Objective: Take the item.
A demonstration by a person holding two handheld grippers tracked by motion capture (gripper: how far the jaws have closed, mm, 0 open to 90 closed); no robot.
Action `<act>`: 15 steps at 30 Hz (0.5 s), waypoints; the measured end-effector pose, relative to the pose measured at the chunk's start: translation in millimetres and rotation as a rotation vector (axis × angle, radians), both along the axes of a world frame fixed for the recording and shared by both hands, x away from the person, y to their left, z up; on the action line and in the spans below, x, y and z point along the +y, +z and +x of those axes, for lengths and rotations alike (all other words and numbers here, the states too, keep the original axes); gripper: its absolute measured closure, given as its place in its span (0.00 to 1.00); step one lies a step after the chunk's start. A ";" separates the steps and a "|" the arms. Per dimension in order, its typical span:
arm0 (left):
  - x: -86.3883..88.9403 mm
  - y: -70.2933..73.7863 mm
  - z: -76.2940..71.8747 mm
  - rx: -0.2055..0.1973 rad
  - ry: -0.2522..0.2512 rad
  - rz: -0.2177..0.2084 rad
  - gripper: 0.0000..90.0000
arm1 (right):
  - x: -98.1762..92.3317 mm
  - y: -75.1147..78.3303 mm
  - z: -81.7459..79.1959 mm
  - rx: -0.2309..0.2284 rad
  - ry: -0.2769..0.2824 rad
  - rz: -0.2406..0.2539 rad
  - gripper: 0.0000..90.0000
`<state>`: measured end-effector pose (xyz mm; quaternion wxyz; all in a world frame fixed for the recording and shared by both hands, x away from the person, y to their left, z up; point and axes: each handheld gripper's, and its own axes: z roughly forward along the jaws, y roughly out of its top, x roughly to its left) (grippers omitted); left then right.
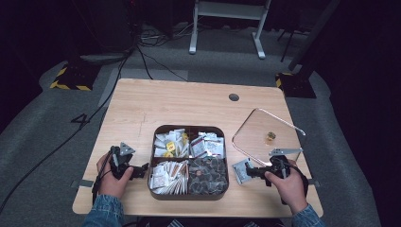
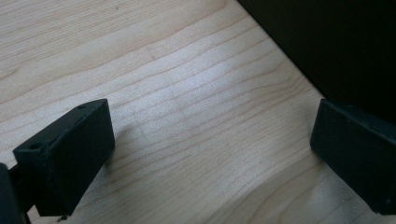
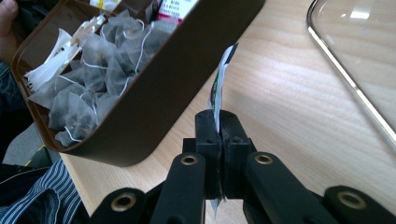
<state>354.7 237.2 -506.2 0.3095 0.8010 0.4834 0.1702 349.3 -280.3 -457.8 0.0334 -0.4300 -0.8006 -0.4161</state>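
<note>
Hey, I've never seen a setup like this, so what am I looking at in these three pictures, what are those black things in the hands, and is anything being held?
No robot here: a person sits at a wooden table and holds a hand tool with two black jaws in each hand. The high view looks down from above the person. The other two come from small cameras riding on the tools.

On the table is a brown box with four compartments: paper packets in three, grey tea bags in the one nearest the right hand. Its clear lid lies on the table to the right.

The left gripper rests beside the box, its jaws wide apart with bare wood between them, as the left gripper view shows. The right gripper is closed on a flat packet, pinched by its edge just outside the box.
</note>
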 end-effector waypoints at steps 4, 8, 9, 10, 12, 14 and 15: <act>-0.6 0.3 1.7 0.002 -0.003 0.001 0.00 | 0.7 -6.8 1.2 0.021 0.007 0.002 0.98; -1.5 0.1 3.0 -0.001 -0.001 0.002 0.00 | -0.5 -11.9 2.5 0.031 0.000 -0.001 0.96; -1.5 0.1 3.0 -0.001 -0.001 0.002 0.00 | -1.2 -13.0 3.0 0.034 -0.005 -0.005 0.96; -1.7 0.1 3.1 0.000 -0.001 0.001 0.00 | -2.1 -14.1 3.5 0.034 -0.007 -0.005 0.95; -1.7 0.1 3.1 0.000 -0.001 0.001 0.00 | -2.8 -15.1 4.0 0.034 -0.011 -0.004 0.94; -1.8 0.1 3.2 0.000 -0.001 0.002 0.00 | -4.8 -18.2 5.8 0.030 -0.026 -0.013 0.91; -1.8 0.1 3.2 0.000 -0.001 0.002 0.00 | -4.8 -18.2 5.8 0.030 -0.026 -0.013 0.91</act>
